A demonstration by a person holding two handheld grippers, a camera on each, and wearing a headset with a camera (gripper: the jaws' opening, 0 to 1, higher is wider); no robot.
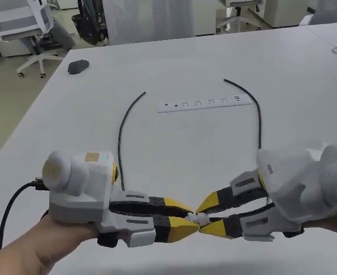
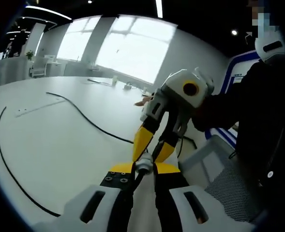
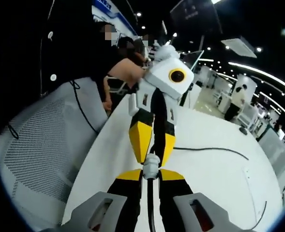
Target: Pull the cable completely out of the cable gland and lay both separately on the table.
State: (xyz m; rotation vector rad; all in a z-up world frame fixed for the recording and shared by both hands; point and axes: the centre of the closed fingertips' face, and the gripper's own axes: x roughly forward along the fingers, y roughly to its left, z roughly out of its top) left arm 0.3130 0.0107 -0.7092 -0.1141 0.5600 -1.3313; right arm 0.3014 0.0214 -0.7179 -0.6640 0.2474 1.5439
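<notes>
At 6 o'clock on the white tabletop (image 1: 174, 154), nearest the person, the two grippers meet tip to tip. The left gripper (image 1: 190, 221) reaches in from 9 o'clock, its jaws clamped on the small white cable gland (image 1: 198, 218). The right gripper (image 1: 206, 219) reaches in from 3 o'clock, jaws closed on the black cable (image 3: 149, 198), which runs back between them from the gland's end in the right gripper view. From the gland, a white power strip (image 1: 205, 103) lies at 12 o'clock, a left black lead (image 1: 119, 137) toward 10 o'clock, a right black lead (image 1: 260, 123) at 1 o'clock, and a dark mouse (image 1: 78, 66) far off at 11 o'clock.
</notes>
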